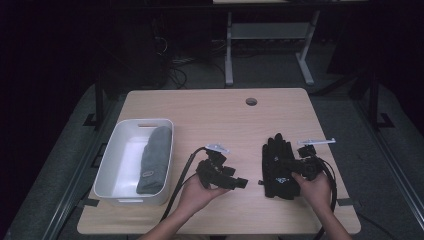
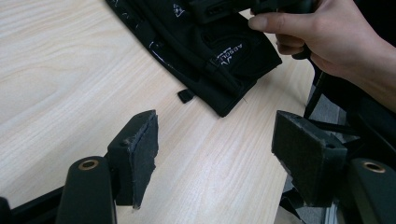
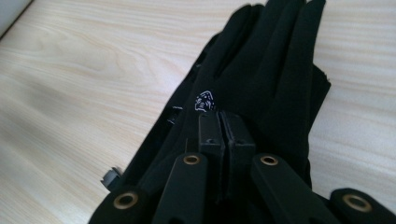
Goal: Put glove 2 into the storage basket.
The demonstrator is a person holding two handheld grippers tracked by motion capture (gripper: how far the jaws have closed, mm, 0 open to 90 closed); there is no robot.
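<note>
A pair of black gloves (image 1: 277,167) with white print lies flat on the right half of the wooden table (image 1: 215,115), fingers pointing away from the person. My right gripper (image 1: 291,164) rests on top of the gloves (image 3: 261,70). Its jaws are pressed together, shut (image 3: 222,122), and I see no fabric between them. My left gripper (image 1: 239,182) is held just left of the gloves (image 2: 210,51), pointing at their cuff end. It is open (image 2: 215,154) with bare table between its pads. A small black tab (image 2: 186,96) sticks out beside the cuff.
A white plastic bin (image 1: 112,155) stands at the table's left edge with a grey knitted item (image 1: 154,160) lying inside. A round cable hole (image 1: 251,101) is near the far edge. The floor beyond is dark, with desk legs and cables.
</note>
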